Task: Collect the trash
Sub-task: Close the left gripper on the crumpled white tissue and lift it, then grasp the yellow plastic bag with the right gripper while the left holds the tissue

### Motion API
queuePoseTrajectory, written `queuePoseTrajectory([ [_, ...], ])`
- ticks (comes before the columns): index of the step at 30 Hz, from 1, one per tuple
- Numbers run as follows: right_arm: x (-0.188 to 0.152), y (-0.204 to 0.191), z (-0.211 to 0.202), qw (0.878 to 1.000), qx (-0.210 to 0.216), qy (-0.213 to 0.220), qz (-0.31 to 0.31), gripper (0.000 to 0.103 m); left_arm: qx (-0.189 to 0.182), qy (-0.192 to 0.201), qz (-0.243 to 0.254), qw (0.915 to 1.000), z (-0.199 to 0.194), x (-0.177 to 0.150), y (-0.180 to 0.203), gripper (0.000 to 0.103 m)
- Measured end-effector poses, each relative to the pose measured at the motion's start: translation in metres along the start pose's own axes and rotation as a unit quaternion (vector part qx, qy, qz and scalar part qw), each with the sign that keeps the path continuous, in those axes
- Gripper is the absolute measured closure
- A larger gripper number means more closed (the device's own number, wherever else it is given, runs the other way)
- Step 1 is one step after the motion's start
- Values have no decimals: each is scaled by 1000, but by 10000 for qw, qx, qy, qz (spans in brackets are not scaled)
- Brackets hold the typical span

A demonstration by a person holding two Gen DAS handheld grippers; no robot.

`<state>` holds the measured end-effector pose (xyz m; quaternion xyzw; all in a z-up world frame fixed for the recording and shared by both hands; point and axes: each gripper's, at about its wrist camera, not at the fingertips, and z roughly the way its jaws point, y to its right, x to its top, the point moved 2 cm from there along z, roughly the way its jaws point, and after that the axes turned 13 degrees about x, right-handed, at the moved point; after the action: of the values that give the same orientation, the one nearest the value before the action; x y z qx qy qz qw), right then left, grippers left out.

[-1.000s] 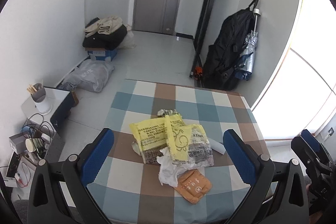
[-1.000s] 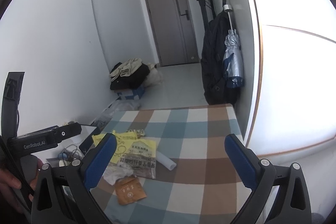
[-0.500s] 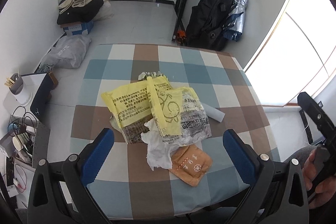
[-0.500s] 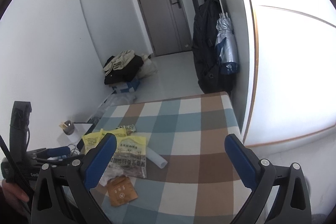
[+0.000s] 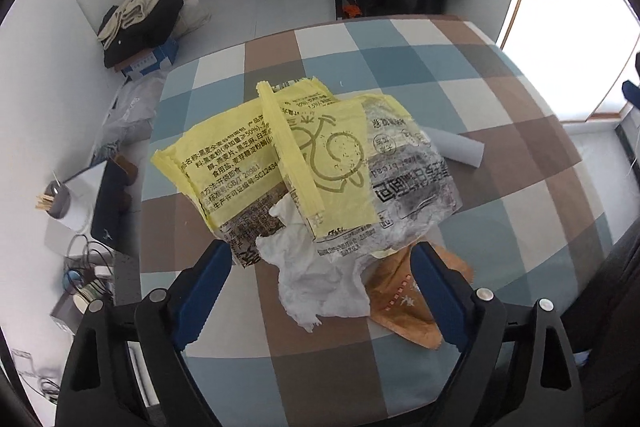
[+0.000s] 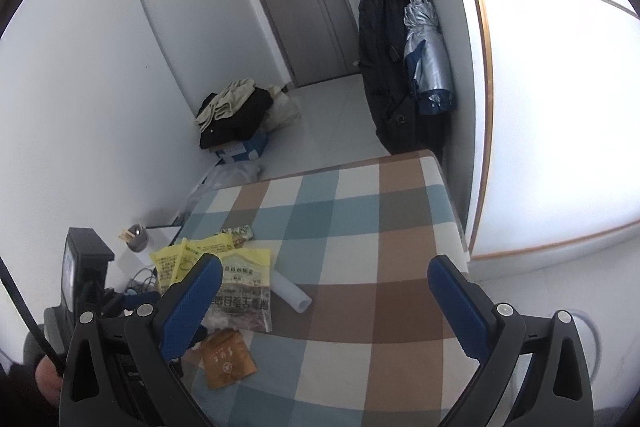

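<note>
On the checked table (image 5: 460,67), between the left tongs' (image 5: 320,291) fingers: two yellow printed wrappers (image 5: 256,163), one clear printed bag (image 5: 408,179), one crumpled white tissue (image 5: 320,283) and one brown sachet (image 5: 404,303). One white paper roll (image 5: 460,149) lies beyond, to their right.

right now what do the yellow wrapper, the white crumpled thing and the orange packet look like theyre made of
Yellow wrapper: thin printed plastic film, probably; it creases sharply and its edge is serrated.
White crumpled thing: looks like tissue or paper napkin, matte with soft, ragged folds.
Orange packet: glossy in places with printed marks, so likely coated paper or foil-lined plastic; I cannot tell which.
</note>
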<state>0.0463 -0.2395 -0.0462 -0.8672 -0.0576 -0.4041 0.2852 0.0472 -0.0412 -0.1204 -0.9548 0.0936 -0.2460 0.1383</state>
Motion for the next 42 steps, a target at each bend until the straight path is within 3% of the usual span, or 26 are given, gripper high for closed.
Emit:
queuePoseTrajectory([
  [4,0,4,-1,9999,27,-25,125,0,361,27,472,9982,4,-3,12,36],
  [6,0,6,-2,9998,48,-23,167,0,452,-79,622,9970,9,-6,15,56],
  [8,0,6,-3,9998,39,-30,183,0,340,-179,635,9972,10,-8,16,75],
  [10,-1,6,-4,9998,33,-31,183,0,187,-173,580,9980,5,-8,13,80],
  [12,-1,6,-5,9999,8,-28,168,0,15,-136,466,9988,2,-5,10,92],
  [19,-5,8,-6,9998,-73,-46,194,0,-621,-167,-291,9975,-8,-2,-14,97],
  [26,-9,7,-5,9995,-199,-80,214,0,-974,118,-872,9914,-23,5,-30,97],
  [32,-15,5,-1,9993,-305,-157,149,0,-1015,458,-1232,9861,-35,11,-47,97],
  [42,-28,-5,14,9982,-193,-540,172,0,-1216,962,-2066,9661,-54,7,-89,97],
])
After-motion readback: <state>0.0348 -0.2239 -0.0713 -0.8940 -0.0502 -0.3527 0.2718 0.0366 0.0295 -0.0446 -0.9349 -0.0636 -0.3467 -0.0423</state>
